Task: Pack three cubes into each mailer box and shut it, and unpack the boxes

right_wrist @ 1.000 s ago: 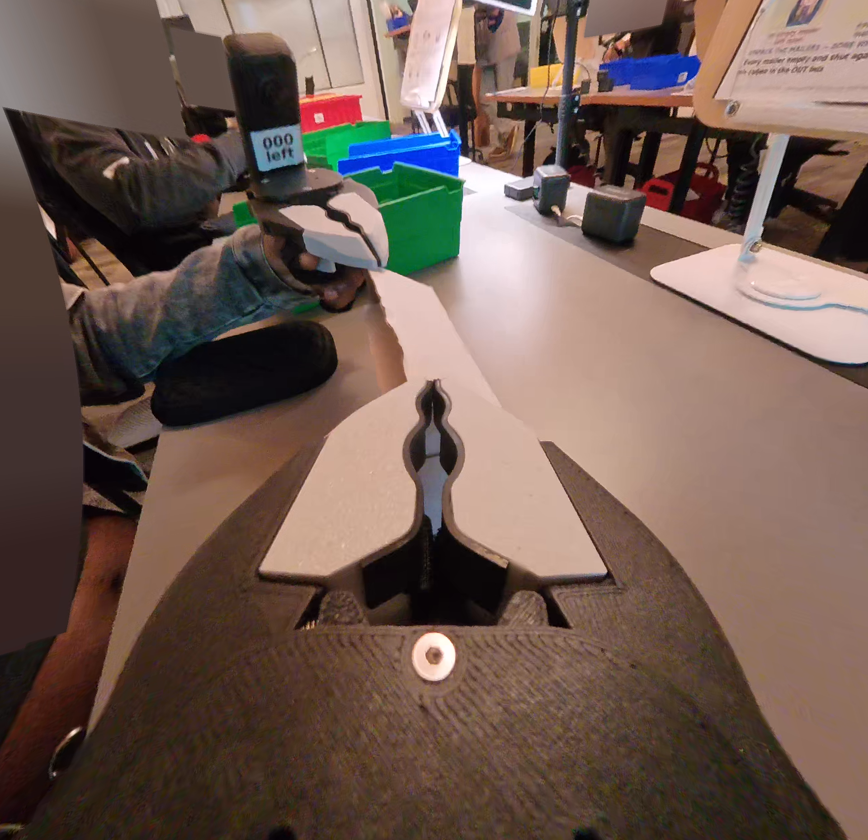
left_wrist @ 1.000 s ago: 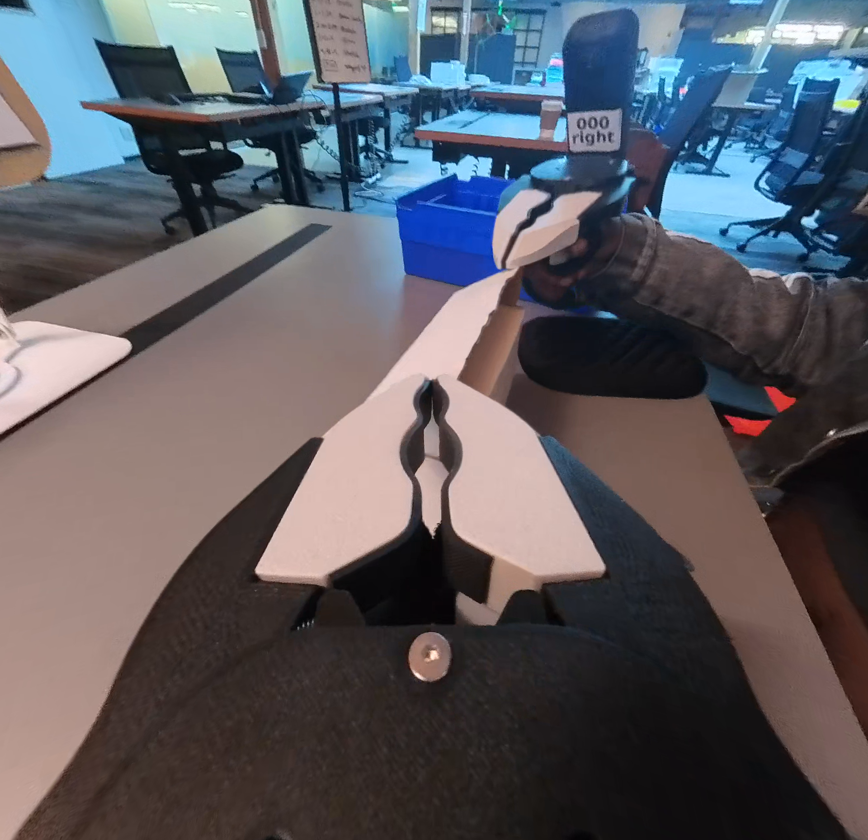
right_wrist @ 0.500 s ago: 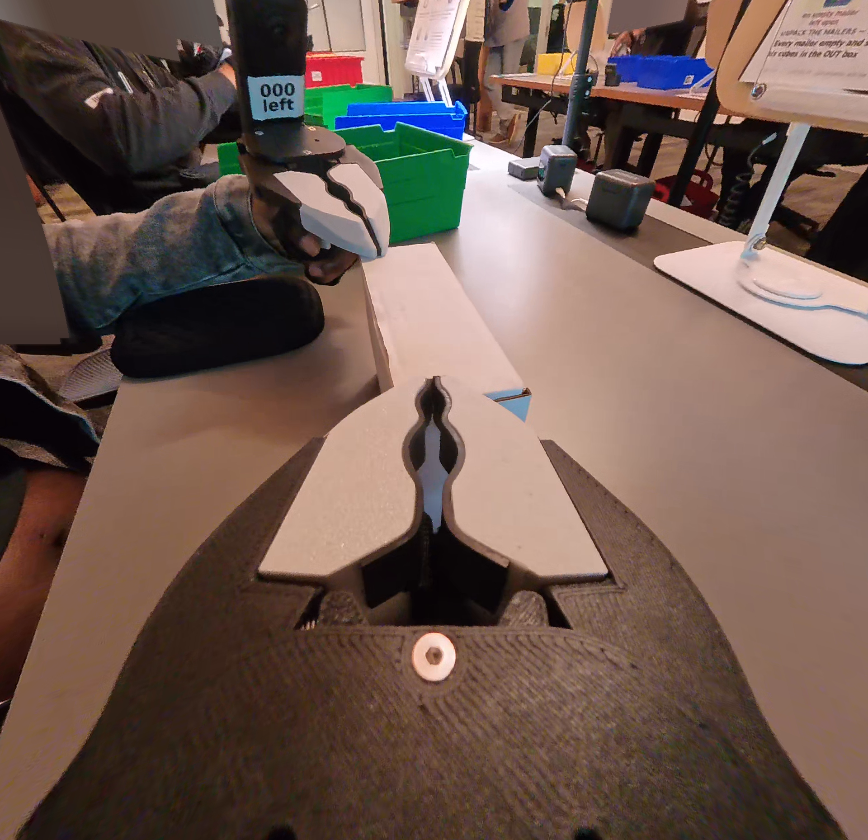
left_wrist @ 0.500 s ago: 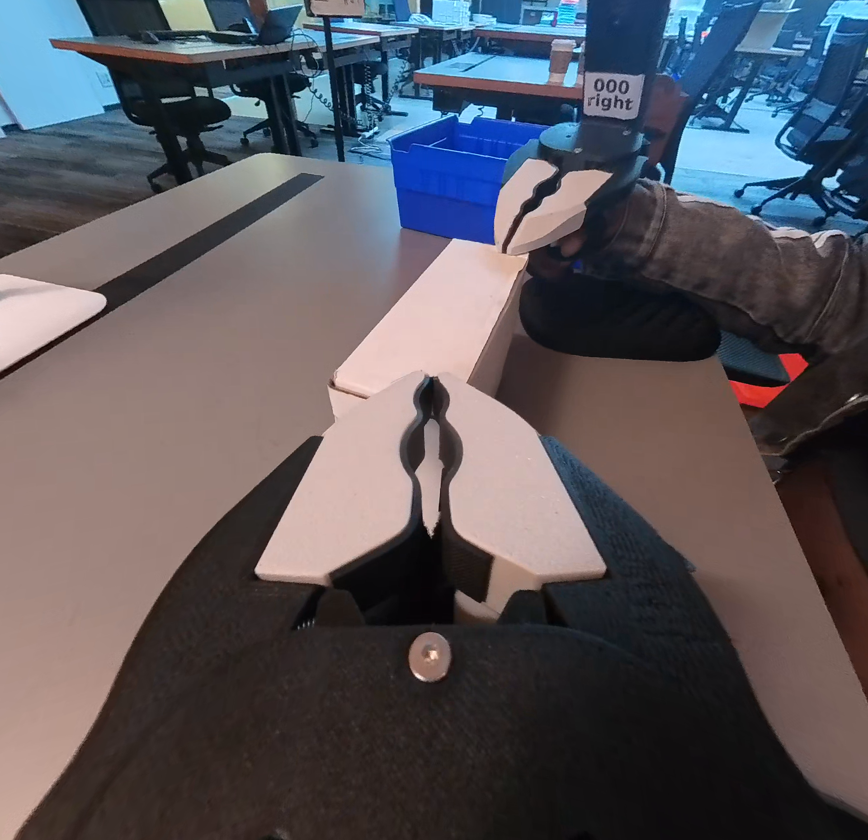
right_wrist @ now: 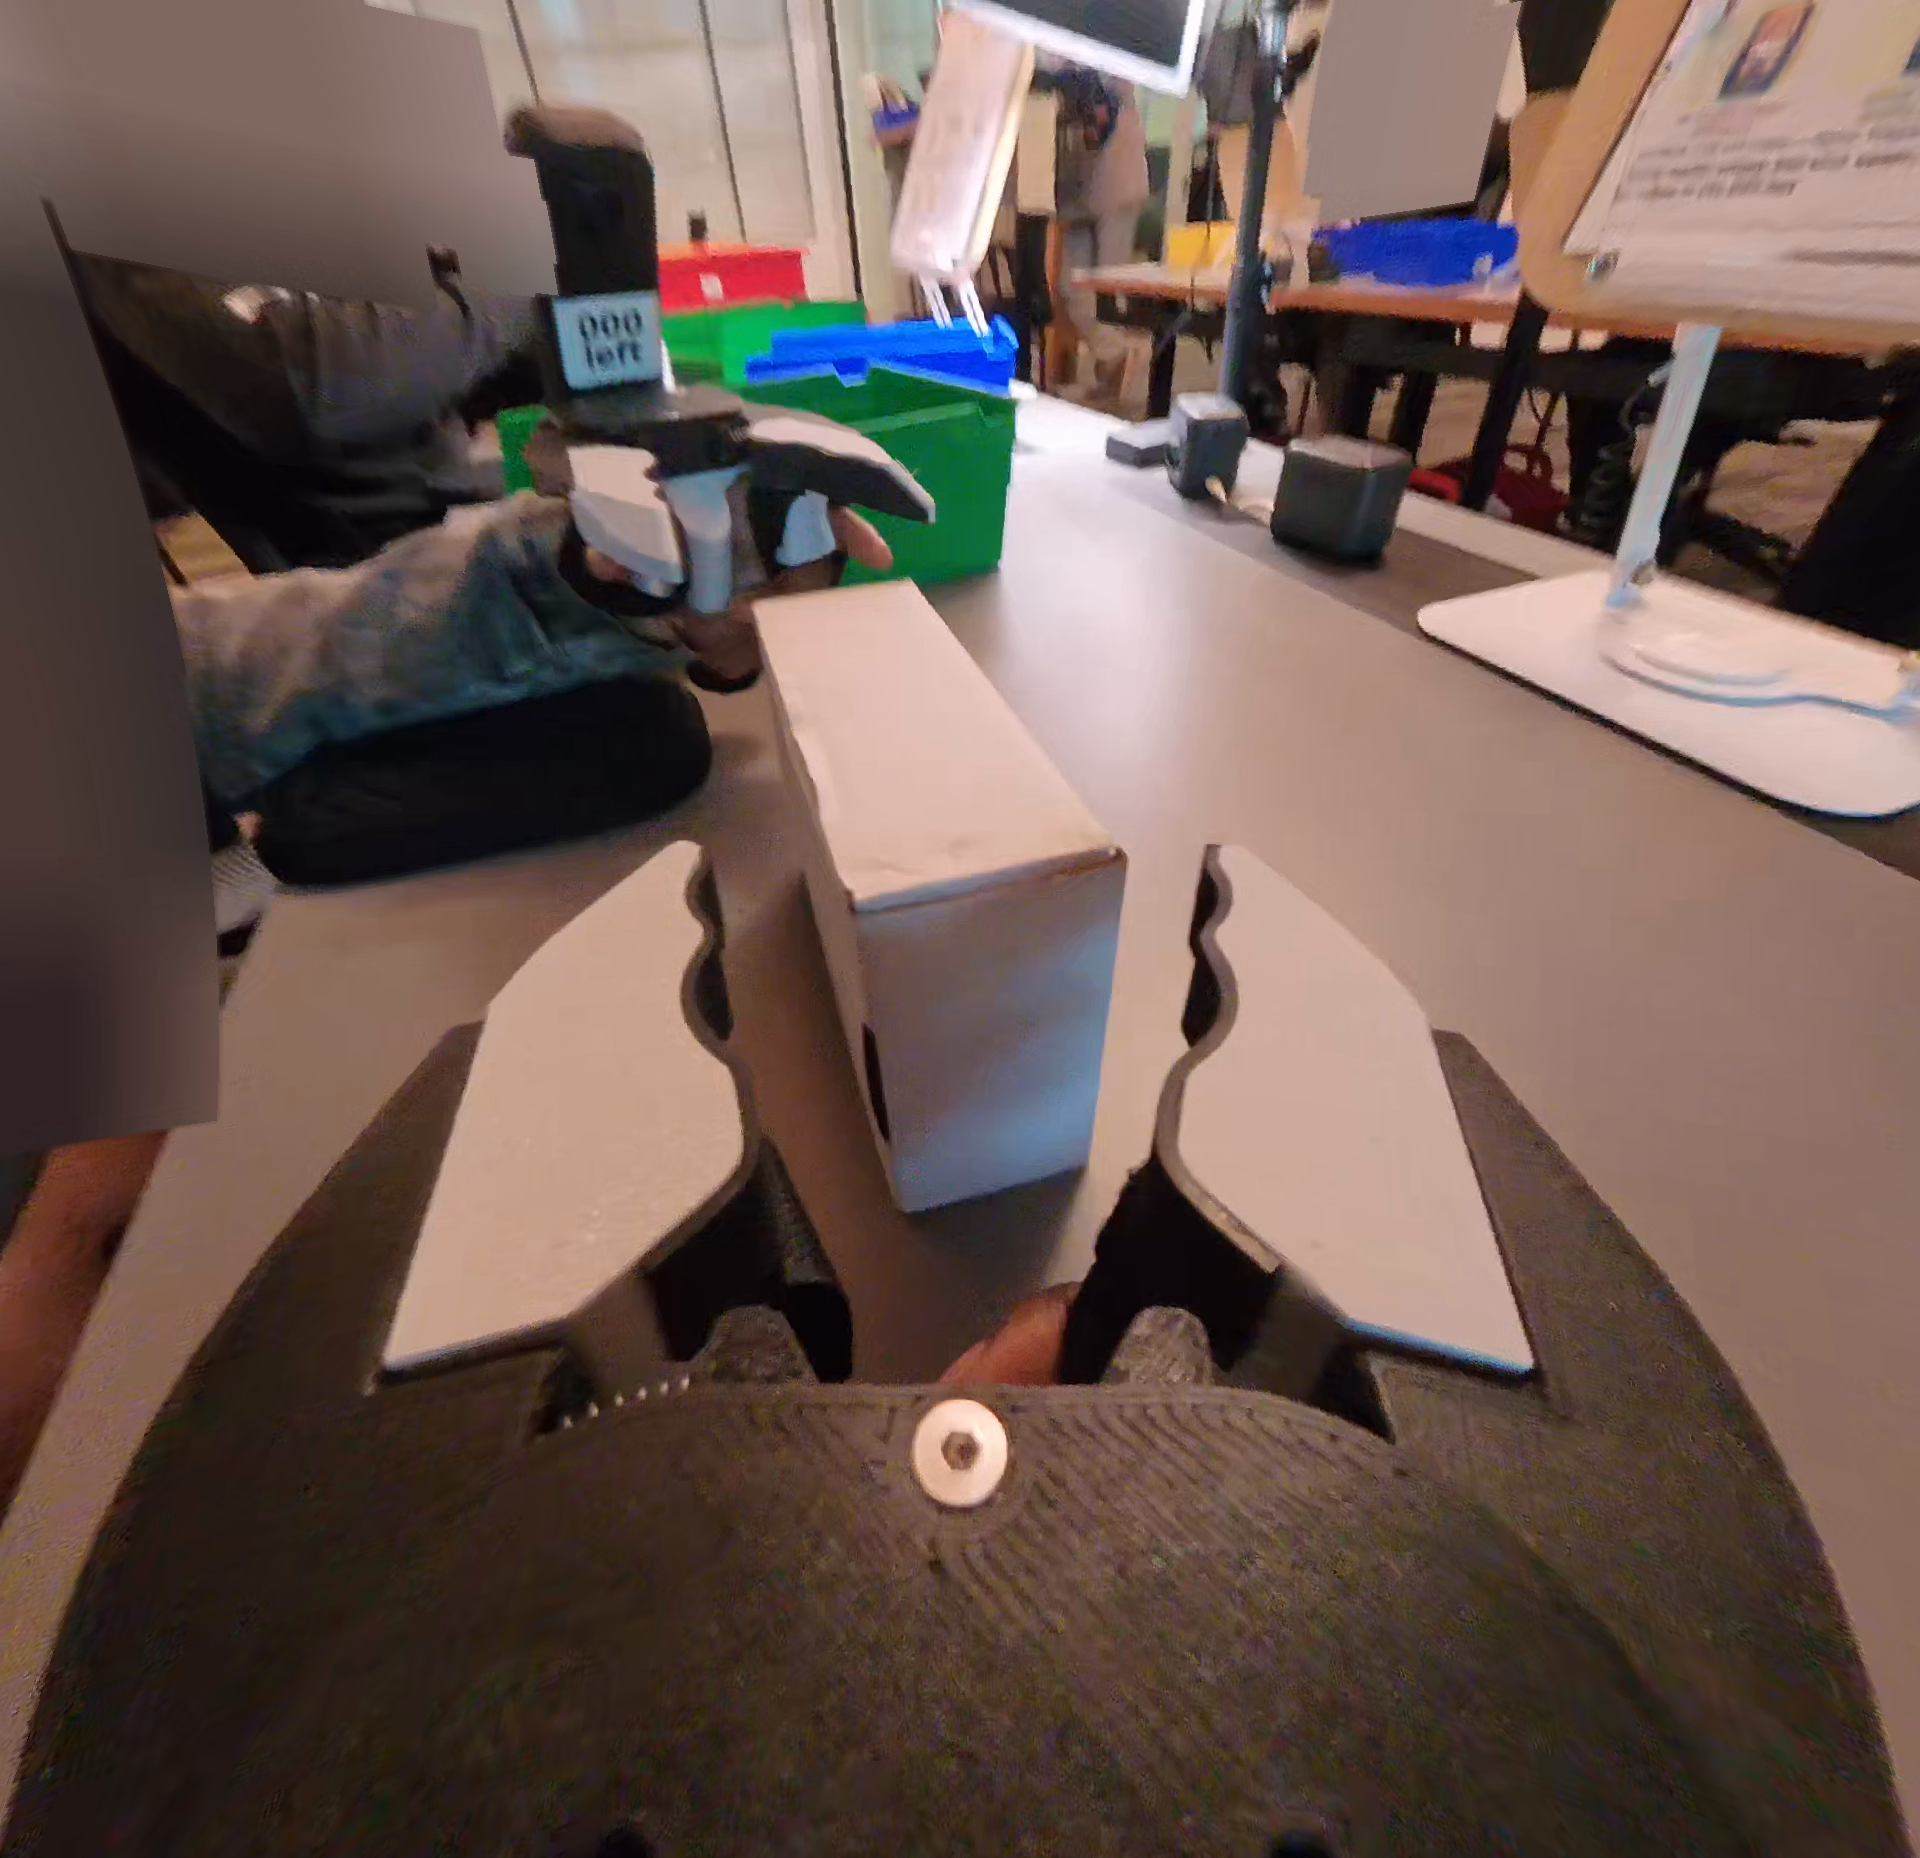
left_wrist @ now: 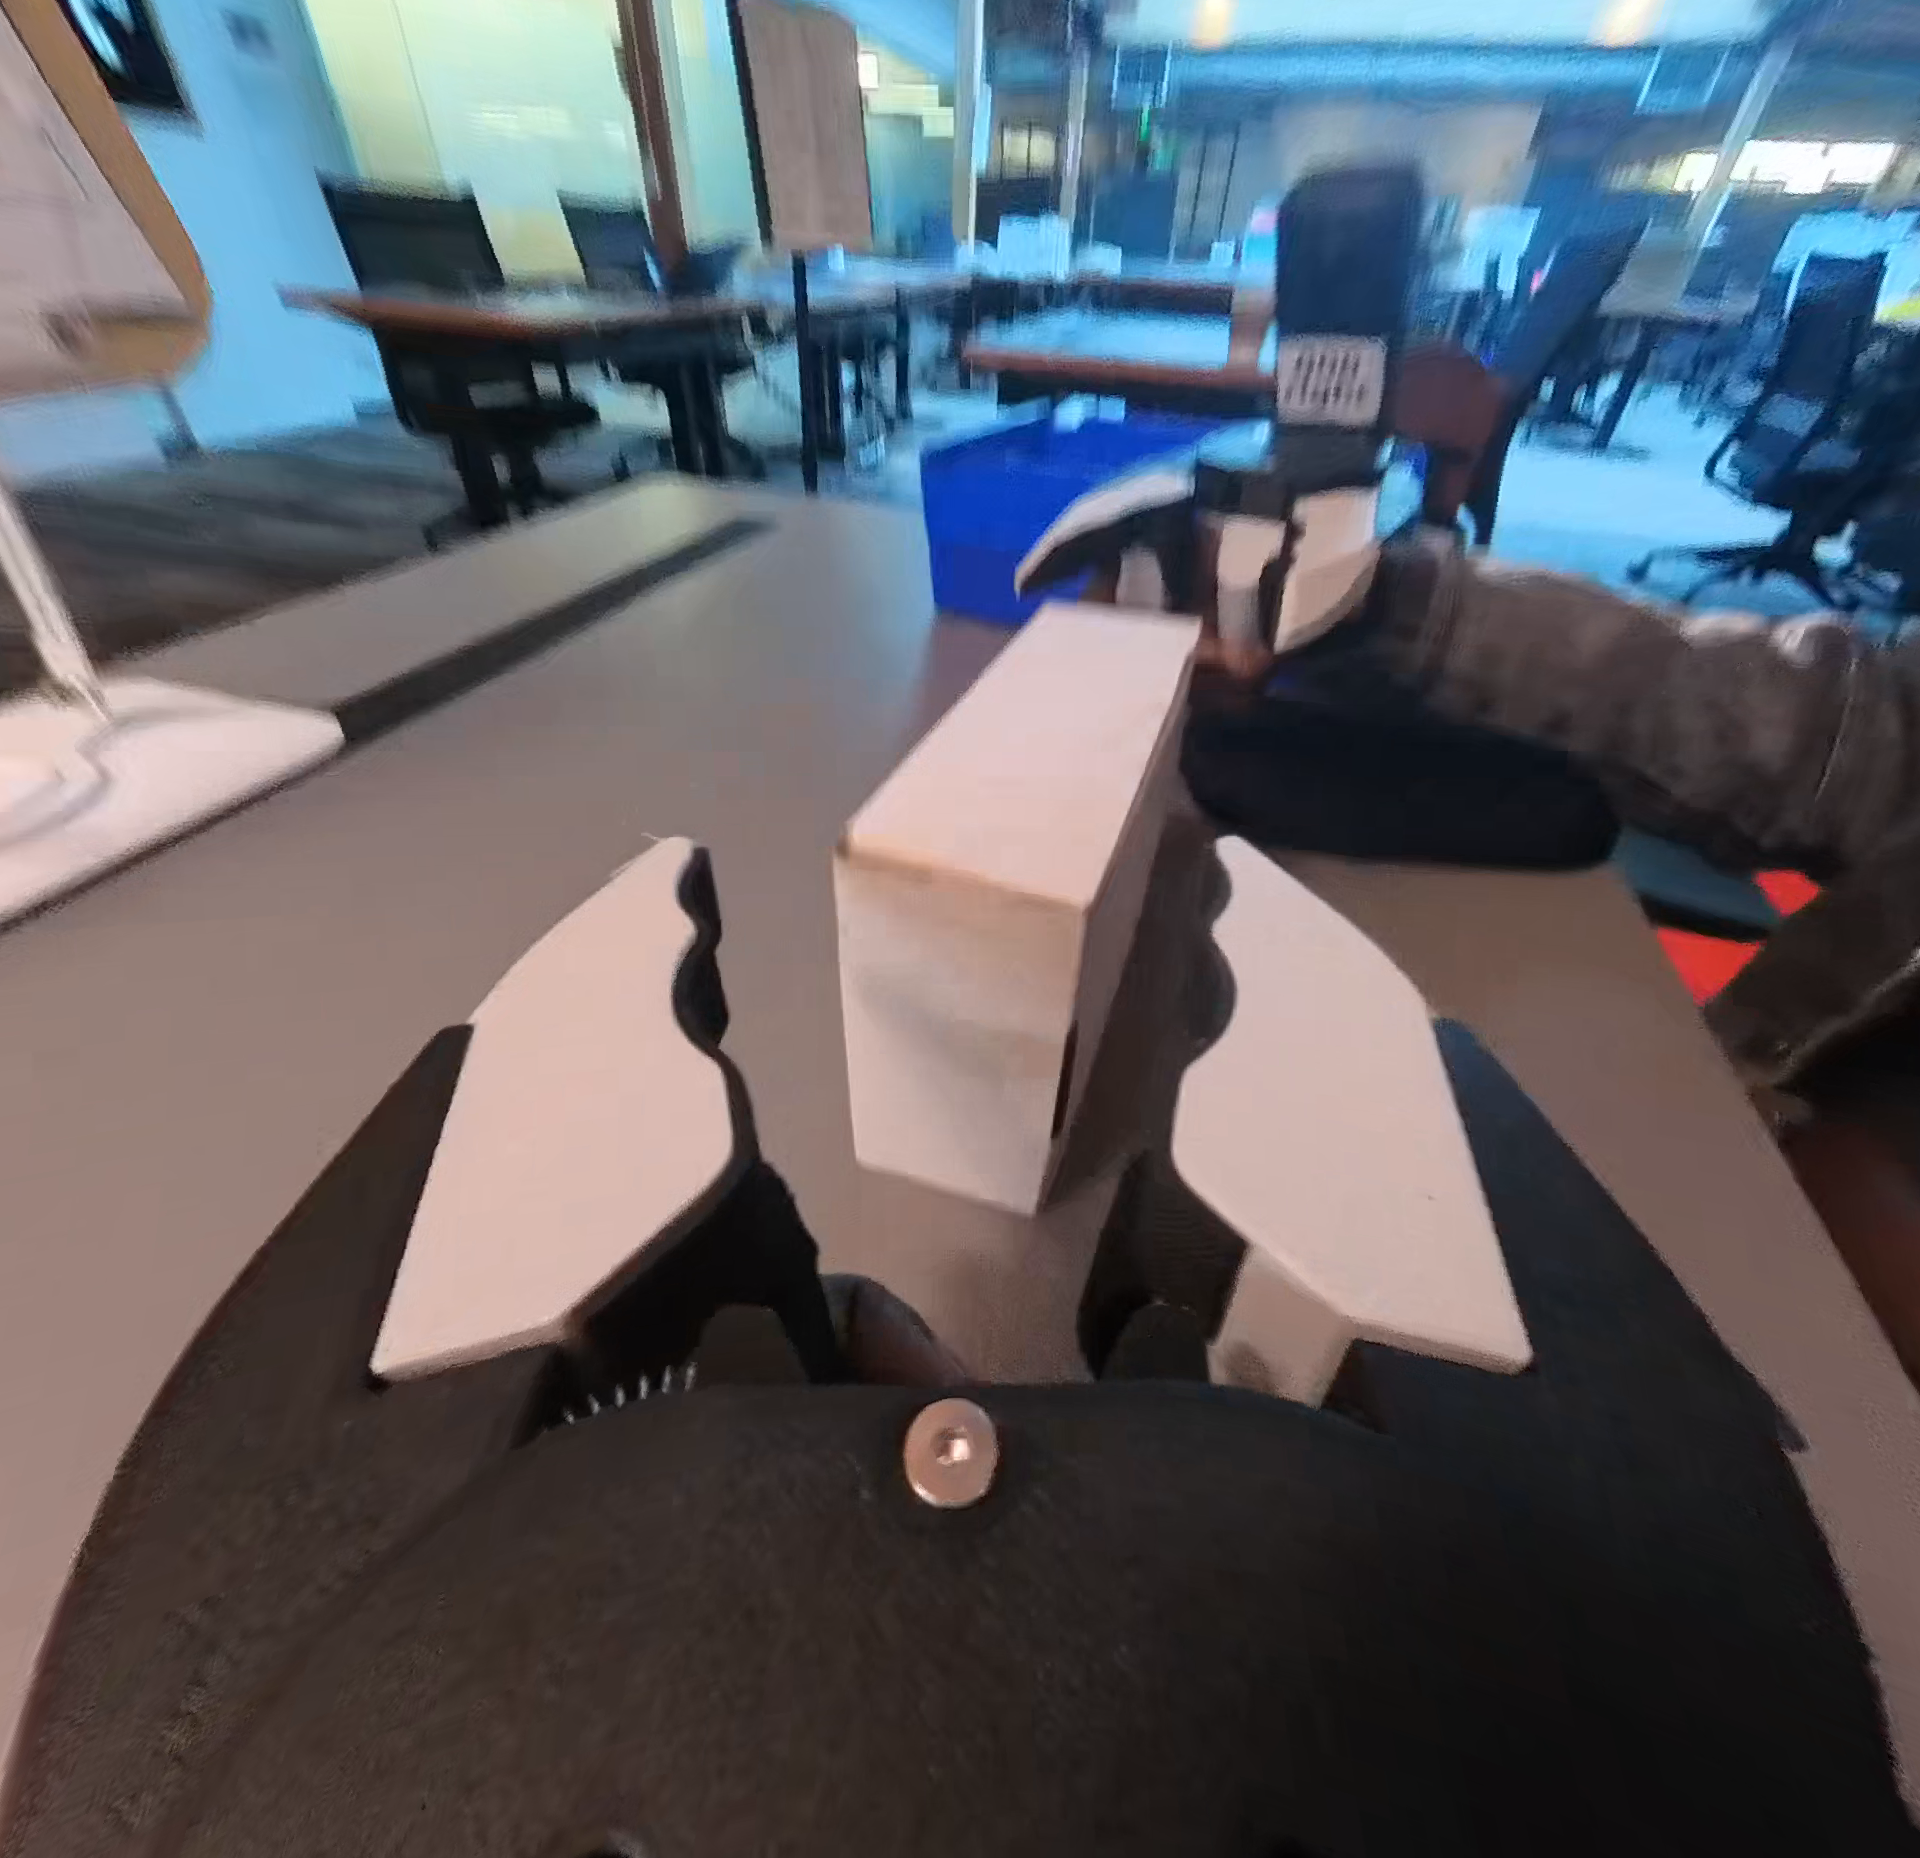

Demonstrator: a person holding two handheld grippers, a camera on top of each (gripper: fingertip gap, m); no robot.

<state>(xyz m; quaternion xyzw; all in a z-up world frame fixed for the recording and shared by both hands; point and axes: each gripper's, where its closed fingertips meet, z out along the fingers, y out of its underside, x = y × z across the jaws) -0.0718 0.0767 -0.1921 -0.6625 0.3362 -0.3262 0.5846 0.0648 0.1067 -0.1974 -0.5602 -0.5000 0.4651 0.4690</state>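
Observation:
A long white mailer box (left_wrist: 1018, 769), shut, lies flat on the grey table (left_wrist: 416, 873). My left gripper (left_wrist: 954, 852) is open, its fingers on either side of the box's near end without touching it. My right gripper (left_wrist: 1205, 582) is open at the box's far end. In the right wrist view the same box (right_wrist: 914, 748) runs away from me. My right gripper (right_wrist: 954, 858) is open around its near end, and the left gripper (right_wrist: 727, 530) is open at the far end. No cubes are in sight.
A blue bin (left_wrist: 987, 499) stands behind the box's far end in the left wrist view, a green bin (right_wrist: 935, 478) in the right wrist view. A white stand base (right_wrist: 1683, 686) and dark blocks (right_wrist: 1340, 494) sit at the right. A black pad (right_wrist: 468, 780) lies by the table's edge. The white stand base (right_wrist: 1683, 686) sits 35 cm or so from the ends of my left fingers. The left camera catches it too, in the left wrist view (left_wrist: 71, 803).
Both grippers were shut on the box's ends and turned it down flat. Both have now opened and let go. The box rests on the table.

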